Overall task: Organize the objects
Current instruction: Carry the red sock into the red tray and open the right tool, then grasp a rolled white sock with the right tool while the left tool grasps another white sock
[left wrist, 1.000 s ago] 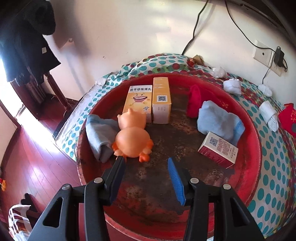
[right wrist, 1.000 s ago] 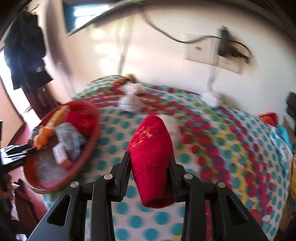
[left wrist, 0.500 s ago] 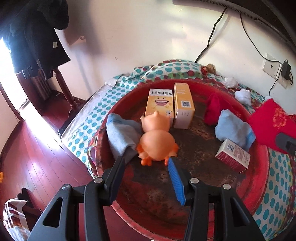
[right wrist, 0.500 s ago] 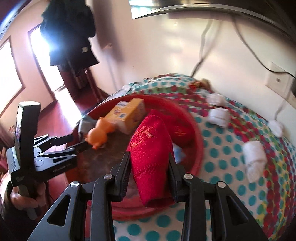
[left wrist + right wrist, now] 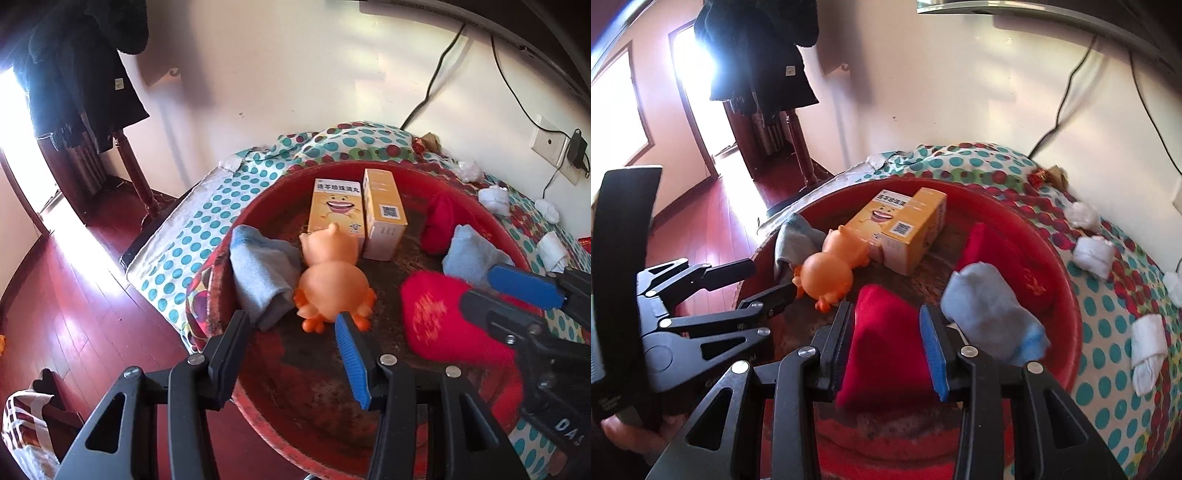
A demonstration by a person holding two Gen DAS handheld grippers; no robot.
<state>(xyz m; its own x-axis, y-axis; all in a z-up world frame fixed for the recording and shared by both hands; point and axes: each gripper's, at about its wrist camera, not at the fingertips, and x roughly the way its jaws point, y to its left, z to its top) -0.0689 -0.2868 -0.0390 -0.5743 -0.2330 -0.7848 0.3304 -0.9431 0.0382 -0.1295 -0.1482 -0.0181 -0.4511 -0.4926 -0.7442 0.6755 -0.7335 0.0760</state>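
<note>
Over the red basin (image 5: 1067, 280) at the corner of the polka-dot bedspread (image 5: 1108, 325), the left gripper (image 5: 295, 343) hovers near the basin's near rim, fingers partly apart and gripping nothing, the orange toy duck (image 5: 332, 284) just beyond their tips beside a blue-grey sock (image 5: 262, 273) at the left wall. Two yellow boxes (image 5: 362, 218) stand at the far rim. A second ago the right gripper (image 5: 886, 332) was out over the bedspread; now it has swung in above the basin's middle, its pads pressed on a folded red sock (image 5: 882, 339) that hangs just over the floor of the basin. Another red sock (image 5: 1004, 258) and a light blue sock (image 5: 990, 314) lie toward the right wall, white rolled socks (image 5: 1093, 254) outside it on the bedspread.
</note>
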